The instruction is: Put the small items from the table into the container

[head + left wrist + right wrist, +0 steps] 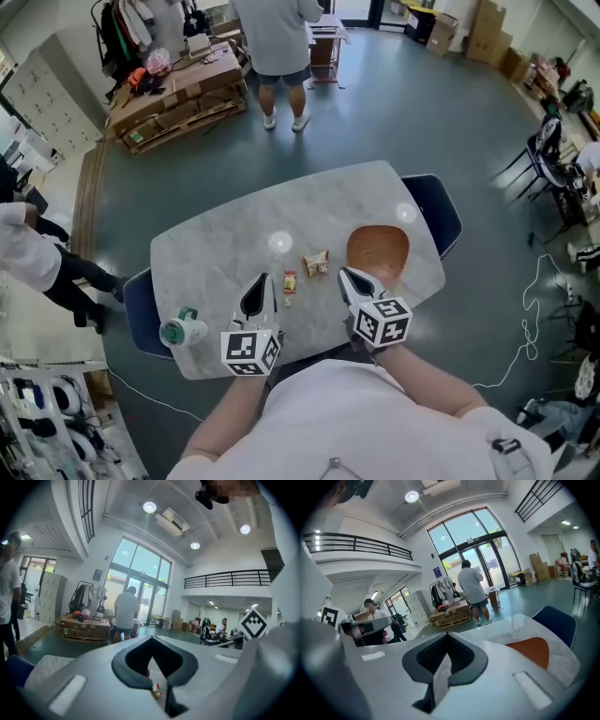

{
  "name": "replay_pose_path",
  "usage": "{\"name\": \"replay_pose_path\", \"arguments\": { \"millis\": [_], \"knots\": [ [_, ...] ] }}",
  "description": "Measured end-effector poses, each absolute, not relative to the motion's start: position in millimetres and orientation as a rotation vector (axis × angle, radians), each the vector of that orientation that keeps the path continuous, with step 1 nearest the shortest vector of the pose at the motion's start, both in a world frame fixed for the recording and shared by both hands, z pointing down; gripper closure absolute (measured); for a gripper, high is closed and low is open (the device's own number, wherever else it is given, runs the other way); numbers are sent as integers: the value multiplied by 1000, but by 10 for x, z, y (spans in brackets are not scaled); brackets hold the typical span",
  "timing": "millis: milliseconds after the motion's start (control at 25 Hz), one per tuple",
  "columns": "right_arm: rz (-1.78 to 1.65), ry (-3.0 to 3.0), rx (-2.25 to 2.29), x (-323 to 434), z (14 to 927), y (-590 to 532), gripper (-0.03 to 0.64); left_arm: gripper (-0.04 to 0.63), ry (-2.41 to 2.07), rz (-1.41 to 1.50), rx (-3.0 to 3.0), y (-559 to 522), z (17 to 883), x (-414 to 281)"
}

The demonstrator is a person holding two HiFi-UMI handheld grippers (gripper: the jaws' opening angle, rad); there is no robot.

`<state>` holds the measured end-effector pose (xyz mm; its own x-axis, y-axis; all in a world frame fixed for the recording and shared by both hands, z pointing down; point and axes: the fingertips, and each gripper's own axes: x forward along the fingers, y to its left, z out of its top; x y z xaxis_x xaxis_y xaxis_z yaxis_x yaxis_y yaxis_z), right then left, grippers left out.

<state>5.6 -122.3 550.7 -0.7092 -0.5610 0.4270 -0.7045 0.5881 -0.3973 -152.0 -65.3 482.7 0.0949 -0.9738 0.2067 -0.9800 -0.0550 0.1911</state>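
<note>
The orange container [378, 251] is set on the marble table [225, 234], towards its right end. Two small items are seen just left of the container: a crumpled snack packet [316, 263] nearest it, and a small red and yellow packet [290, 281] a little further left of that; both are lying on the table, outside the container. The right gripper [343, 273] is held just beside the container's near-left edge, its jaws closed together with nothing between them. The left gripper [263, 279] is held further left of the container, beyond the red and yellow packet, and its jaws are likewise closed on nothing. A green and white bottle [183, 330] is lying well to the left of the container, near the table's edge. A person [278, 37] is seen standing on the floor far beyond the container.
</note>
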Motion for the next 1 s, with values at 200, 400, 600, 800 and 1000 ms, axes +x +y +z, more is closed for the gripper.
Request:
{"name": "replay_pose_path", "arguments": {
  "millis": [200,400,600,800,1000],
  "knots": [
    [881,-2429,985,76,6176,-1423,587,586,-1970,47,2080,-695,4823,-1446],
    [1022,-2257,957,-17,7045,-1542,546,587,-2020,76,1973,-636,4977,-1628],
    [1160,-2107,1002,-76,7802,-1614,511,587,-2053,134,1865,-461,5203,-1762],
    [1248,-1956,1072,-86,8444,-1658,451,587,-2073,174,1759,-262,5431,-1856],
    [1265,-1874,1157,11,8863,-1769,426,587,-2098,194,1685,-79,5519,-1895]
  ]
}}
